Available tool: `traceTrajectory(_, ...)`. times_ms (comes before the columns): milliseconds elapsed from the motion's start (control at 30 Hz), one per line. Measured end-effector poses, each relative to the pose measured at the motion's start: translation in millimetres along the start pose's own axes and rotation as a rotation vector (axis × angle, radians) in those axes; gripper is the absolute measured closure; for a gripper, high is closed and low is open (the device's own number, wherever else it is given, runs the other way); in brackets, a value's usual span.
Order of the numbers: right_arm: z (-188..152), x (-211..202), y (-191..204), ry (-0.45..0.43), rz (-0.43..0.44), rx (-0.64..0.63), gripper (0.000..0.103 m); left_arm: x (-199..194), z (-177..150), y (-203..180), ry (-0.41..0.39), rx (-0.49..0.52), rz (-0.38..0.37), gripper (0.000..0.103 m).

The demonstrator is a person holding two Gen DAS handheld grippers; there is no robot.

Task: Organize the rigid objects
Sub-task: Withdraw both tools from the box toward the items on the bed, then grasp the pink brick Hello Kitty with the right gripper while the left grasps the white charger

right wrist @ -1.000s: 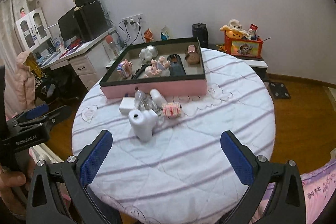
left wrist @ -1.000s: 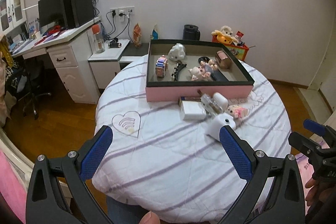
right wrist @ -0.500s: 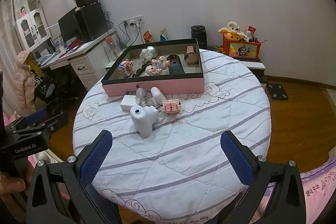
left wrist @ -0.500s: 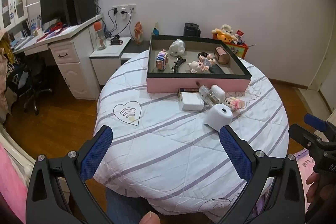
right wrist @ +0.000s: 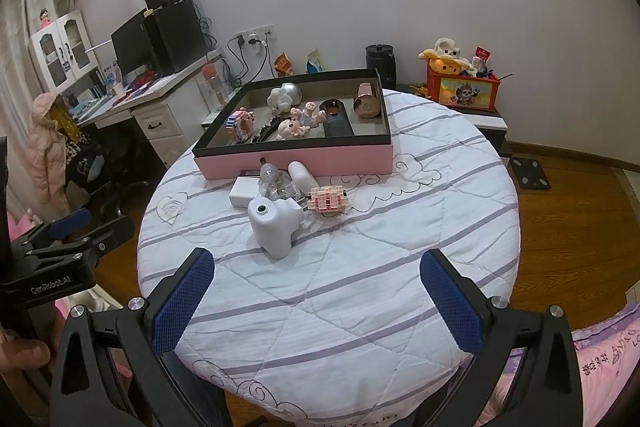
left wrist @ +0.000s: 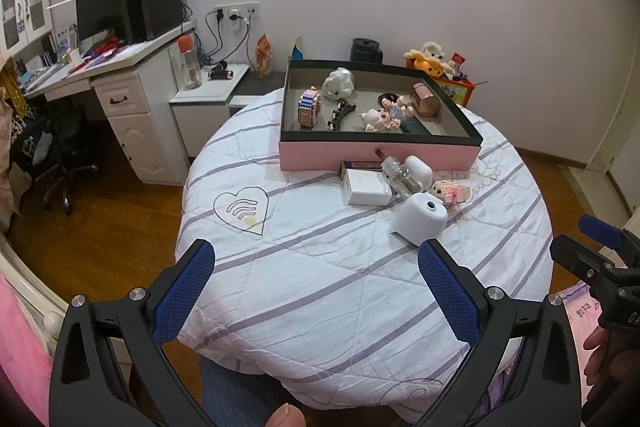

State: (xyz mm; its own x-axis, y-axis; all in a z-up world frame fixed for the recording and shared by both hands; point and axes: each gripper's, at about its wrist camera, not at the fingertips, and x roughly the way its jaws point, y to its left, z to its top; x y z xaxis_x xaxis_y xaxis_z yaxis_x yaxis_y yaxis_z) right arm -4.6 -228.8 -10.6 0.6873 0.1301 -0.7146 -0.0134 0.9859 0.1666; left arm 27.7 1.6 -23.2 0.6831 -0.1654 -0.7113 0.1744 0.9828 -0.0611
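A pink box with a black rim [left wrist: 376,155] [right wrist: 296,157] sits at the far side of a round table and holds several small toys and a copper tin [left wrist: 425,99]. In front of it lie a white camera-shaped object [left wrist: 420,221] [right wrist: 272,223], a white charger block [left wrist: 366,187], a clear bottle [left wrist: 398,177], a white case [left wrist: 419,167] and a pink brick toy [left wrist: 452,191] [right wrist: 328,199]. My left gripper [left wrist: 314,287] is open and empty above the near table edge. My right gripper [right wrist: 318,291] is open and empty, also back from the objects.
The table is covered by a white quilt with purple stripes [left wrist: 320,267]. A white desk with a monitor [left wrist: 120,83] stands at the left. A low stand with a toy box [right wrist: 464,91] is behind the table on the right. Wooden floor surrounds the table.
Both grippers have drawn back and up from the table, so the box and loose objects look smaller and farther away. Nothing was picked up.
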Motion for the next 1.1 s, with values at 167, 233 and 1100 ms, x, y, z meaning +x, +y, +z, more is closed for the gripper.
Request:
traceTrajectory(167,0.9,8.7,-3.2,0.019,-0.006,-0.001,0.0,15.0,-1.0,-2.1,0.025,0.002,-0.003,0.0)
traceTrajectory(233,1.5,14.8,-4.9,0.03,-0.013,-0.004,0.0,23.2,0.9,-3.5,0.033,0.005,-0.002,0.0)
traceTrajectory(1100,33.2,124.0,-30.9,0.169,-0.023,0.02,0.0,170.2,29.3,-37.7,0.171,0.092,-0.012,0.0)
